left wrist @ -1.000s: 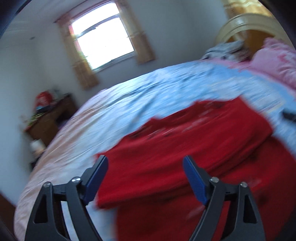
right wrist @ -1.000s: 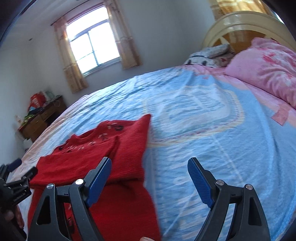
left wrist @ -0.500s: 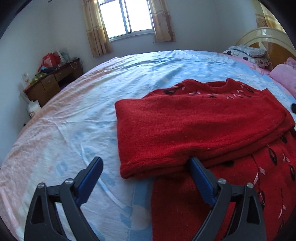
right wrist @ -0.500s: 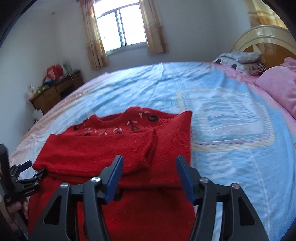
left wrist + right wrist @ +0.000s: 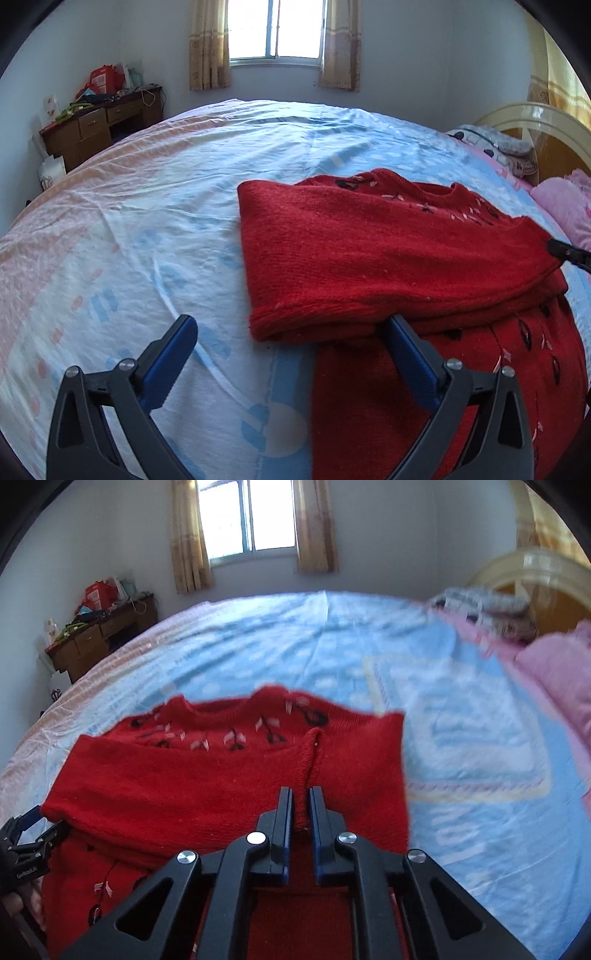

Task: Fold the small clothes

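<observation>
At the far left of the room a wooden desk (image 5: 99, 129) stands against the wall, well apart from the work. The bed (image 5: 155, 229) with its pale blue sheet fills the middle of both views.

The left claw (image 5: 288, 343) hangs at the sweater's left edge with its jaws spread as wide as they go, having just been opening. One finger is over bare sheet; the other sits at the folded sleeve's cuff end, so only that corner of cloth lies between them and nothing is gripped.

The red sweater (image 5: 388, 258) lies flat on the bed, neck toward the window, both sleeves folded across the chest.

Further right, the right claw (image 5: 301, 808) has just been closing and is now pinched on a ridge of sleeve knit near the sweater's middle.

The risks, as I judge them: the right claw holds only a thin pleat, so a pull could slide the top layer alone and undo the sleeve fold. The left claw, half off the cloth, could close on the sheet as well or miss the hem. With one side held and the other loose, lifting now would skew the fold line.
</observation>
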`<state>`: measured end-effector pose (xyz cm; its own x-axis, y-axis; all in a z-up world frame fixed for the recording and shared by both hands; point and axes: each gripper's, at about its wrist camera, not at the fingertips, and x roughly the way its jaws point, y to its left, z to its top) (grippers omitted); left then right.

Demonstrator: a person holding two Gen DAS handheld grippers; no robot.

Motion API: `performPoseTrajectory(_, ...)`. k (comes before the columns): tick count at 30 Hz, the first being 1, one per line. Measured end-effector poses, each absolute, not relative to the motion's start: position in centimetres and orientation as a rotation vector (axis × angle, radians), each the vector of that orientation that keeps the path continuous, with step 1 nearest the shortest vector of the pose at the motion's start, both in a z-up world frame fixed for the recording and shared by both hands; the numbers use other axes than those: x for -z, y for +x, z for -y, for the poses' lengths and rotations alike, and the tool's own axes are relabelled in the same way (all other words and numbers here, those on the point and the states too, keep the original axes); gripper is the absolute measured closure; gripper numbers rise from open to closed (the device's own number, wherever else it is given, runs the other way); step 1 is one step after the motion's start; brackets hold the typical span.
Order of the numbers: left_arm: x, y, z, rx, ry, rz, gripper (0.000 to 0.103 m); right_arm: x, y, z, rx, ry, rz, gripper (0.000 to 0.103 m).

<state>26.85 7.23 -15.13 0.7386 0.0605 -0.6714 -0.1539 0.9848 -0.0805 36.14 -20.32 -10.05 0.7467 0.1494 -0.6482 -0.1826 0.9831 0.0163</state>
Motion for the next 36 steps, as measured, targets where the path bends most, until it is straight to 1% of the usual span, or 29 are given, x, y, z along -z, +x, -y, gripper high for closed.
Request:
performPoseTrajectory(6, 15.2, 26.6, -8.2, -0.115, -0.183, -0.728, 0.0, 8.2, 34.9, 22.2, -0.113, -0.06, -0.622, 0.096)
performPoseTrajectory(11, 15.3, 26.7, -8.3, -0.117, -0.191, -0.733, 0.0, 9.9, 35.7, 24.4, -0.055, -0.024, -0.668, 0.096)
performPoseTrajectory(15, 15.3, 26.6, -8.1, -0.124, -0.181, -0.732, 0.0, 12.5, 36.4, 25.8, -0.05, 0.009, -0.737, 0.096)
performPoseTrajectory(17, 14.9, 26.1, -8.2, -0.134, -0.185, -0.706, 0.0, 13.2, 36.4, 25.9, -0.068, 0.013, -0.751, 0.095)
performPoseTrajectory(22, 12.9, 24.1, -8.4, -0.148, -0.182, -0.581, 0.0, 11.8, 35.5, 26.4, -0.103, 0.053, -0.725, 0.09)
performPoseTrajectory(24, 13.1, 25.0, -7.8, -0.121, -0.14, -0.621, 0.0, 11.3, 35.3, 25.9, -0.11, 0.041, -0.711, 0.089)
performPoseTrajectory(25, 13.5, 25.7, -7.6, -0.114, -0.13, -0.663, 0.0, 11.2, 35.3, 25.7, -0.115, 0.036, -0.708, 0.088)
performPoseTrajectory(27, 14.6, 26.8, -7.8, -0.128, -0.138, -0.732, 0.0, 10.9, 34.9, 25.1, -0.128, 0.033, -0.697, 0.078)
performPoseTrajectory(28, 14.6, 27.0, -8.1, -0.136, -0.15, -0.741, 0.0, 10.9, 34.8, 24.8, -0.136, 0.035, -0.692, 0.069)
performPoseTrajectory(29, 14.5, 27.1, -8.6, -0.146, -0.169, -0.739, 0.0, 10.9, 34.6, 24.5, -0.148, 0.039, -0.687, 0.065)
performPoseTrajectory(32, 14.2, 27.4, -10.4, -0.196, -0.24, -0.707, 0.0, 10.8, 34.4, 23.4, -0.185, 0.032, -0.68, 0.065)
performPoseTrajectory(34, 15.4, 28.0, -12.4, -0.24, -0.345, -0.767, 0.0, 10.7, 34.6, 22.7, -0.208, 0.017, -0.682, 0.065)
performPoseTrajectory(35, 15.9, 27.9, -12.8, -0.237, -0.385, -0.782, 0.0, 10.8, 34.6, 22.4, -0.215, 0.013, -0.684, 0.063)
performPoseTrajectory(36, 15.8, 27.8, -12.6, -0.233, -0.361, -0.779, 0.0, 10.8, 34.6, 22.2, -0.219, 0.009, -0.686, 0.06)
